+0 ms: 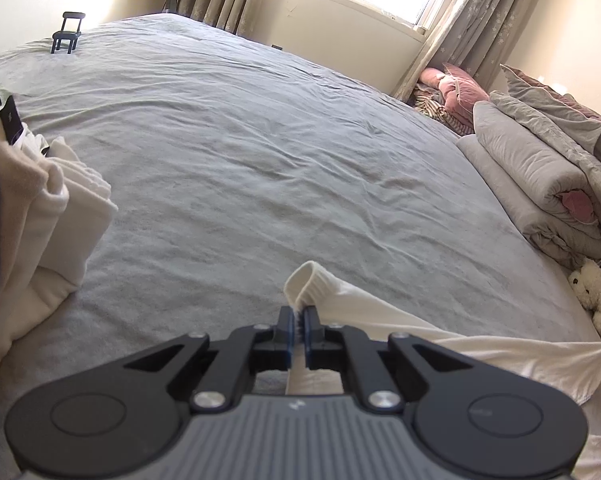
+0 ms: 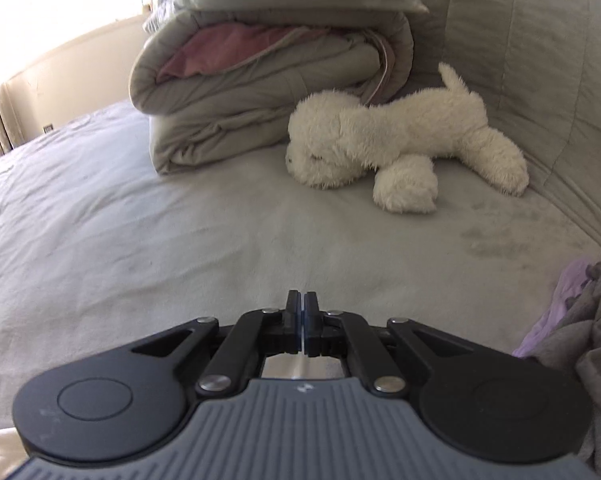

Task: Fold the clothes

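One cream garment (image 1: 440, 344) is pinched at its cuff by the left hand-held gripper (image 1: 299, 316), unfolded, while the right hand-held gripper (image 2: 301, 308) is closed empty.

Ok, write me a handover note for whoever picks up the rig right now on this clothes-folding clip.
Left hand-held gripper: shut on the ribbed cuff of a cream garment that trails off to the right across the bed.
Right hand-held gripper: shut, nothing visible between its pads.
Elsewhere: cream and black clothes heaped at left; grey and lilac clothes at right.
Done: nothing shown folded flat.
Left: spread the cream garment out, fold it, then the rest.
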A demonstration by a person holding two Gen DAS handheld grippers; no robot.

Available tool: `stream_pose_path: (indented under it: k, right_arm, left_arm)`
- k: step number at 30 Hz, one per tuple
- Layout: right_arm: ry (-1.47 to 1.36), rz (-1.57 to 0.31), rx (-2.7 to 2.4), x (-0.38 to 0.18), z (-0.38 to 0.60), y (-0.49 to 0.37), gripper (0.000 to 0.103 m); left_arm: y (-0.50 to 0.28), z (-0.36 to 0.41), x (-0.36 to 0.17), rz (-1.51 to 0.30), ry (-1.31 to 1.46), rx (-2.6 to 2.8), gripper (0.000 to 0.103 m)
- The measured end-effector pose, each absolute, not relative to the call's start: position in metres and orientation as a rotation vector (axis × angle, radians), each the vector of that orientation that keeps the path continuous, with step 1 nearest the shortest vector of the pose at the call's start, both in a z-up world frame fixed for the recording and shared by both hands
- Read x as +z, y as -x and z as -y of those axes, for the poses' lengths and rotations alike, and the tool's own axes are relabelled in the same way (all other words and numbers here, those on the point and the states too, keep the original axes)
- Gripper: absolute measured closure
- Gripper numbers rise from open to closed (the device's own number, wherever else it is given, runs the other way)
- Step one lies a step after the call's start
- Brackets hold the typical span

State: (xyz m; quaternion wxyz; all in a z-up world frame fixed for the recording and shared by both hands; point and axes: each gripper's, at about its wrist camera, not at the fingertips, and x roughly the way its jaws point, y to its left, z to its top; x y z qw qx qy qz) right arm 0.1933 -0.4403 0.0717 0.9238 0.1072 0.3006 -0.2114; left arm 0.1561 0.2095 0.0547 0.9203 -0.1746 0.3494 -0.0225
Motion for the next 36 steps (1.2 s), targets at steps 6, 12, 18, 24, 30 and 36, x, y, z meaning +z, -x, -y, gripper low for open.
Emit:
stream_pose_path:
  k: [6,12,18,24,30,36]
  right_arm:
    - [-0.25,-0.61,-0.387,0.087,0.435,-0.152,0.103]
    - [-0.373,-0.819,-0.38,0.044,0.455,-0.125,0.102]
    - [-0.405,-0.775,-0.428,0.037,0.466,-0.126,0.077]
    - [-0.435,-0.748,-0.375,0.035,0.463,-0.126,0.051]
    - [-0.401,-0.735,-0.412,0.038,0.462,-0.129,0.101]
    - [-0.434,-0.491,-0.417,0.092,0.46,-0.108,0.101]
  left_arm:
    - [-0.155,-0.209,0.055,-0.72,0.336,-0.027,0.098]
    - [-0.154,-0.204,0.056,-0.719,0.3,-0.028,0.098]
    - [-0.153,-0.204,0.056,-0.719,0.296,-0.027,0.098]
    - [-0.155,-0.205,0.053,-0.734,0.306,-0.023,0.098]
    - [-0.156,-0.208,0.052,-0.733,0.325,-0.022,0.098]
    - [-0.157,-0.21,0.053,-0.71,0.354,-0.032,0.098]
